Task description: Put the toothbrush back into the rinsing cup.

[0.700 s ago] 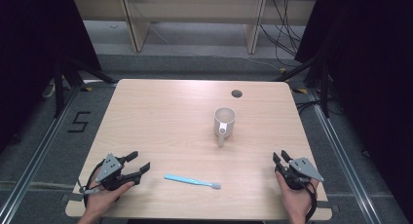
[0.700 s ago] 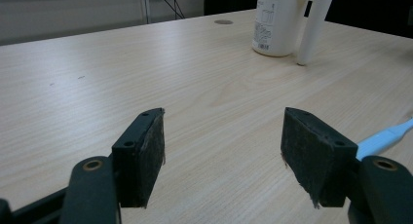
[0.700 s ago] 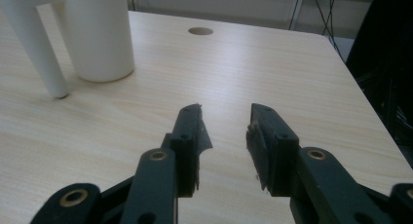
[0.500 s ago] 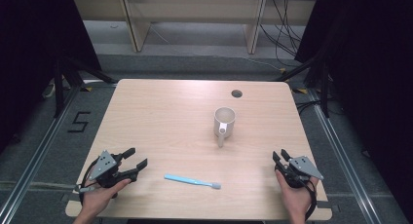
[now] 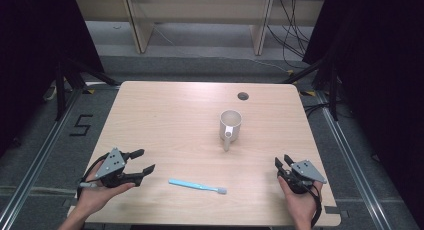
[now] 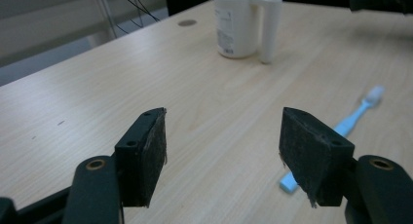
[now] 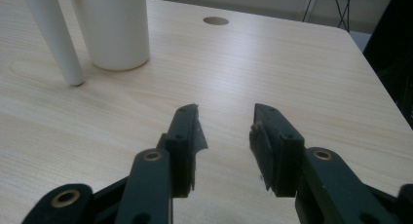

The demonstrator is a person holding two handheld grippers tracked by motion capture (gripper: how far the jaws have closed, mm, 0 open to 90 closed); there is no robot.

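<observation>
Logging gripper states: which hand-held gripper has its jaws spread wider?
The left hand-held gripper, beside the blue toothbrush; the right hand-held gripper shows a narrower gap.

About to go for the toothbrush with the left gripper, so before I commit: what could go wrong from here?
The toothbrush lies flat on the table, so the left gripper, jaws open, may scrape the wood or push it aside instead of pinching it.
The mug stands upright just beyond it with its handle pointing toward the brush; a long sweep could knock it.
The right gripper sits near the table's right edge.
</observation>
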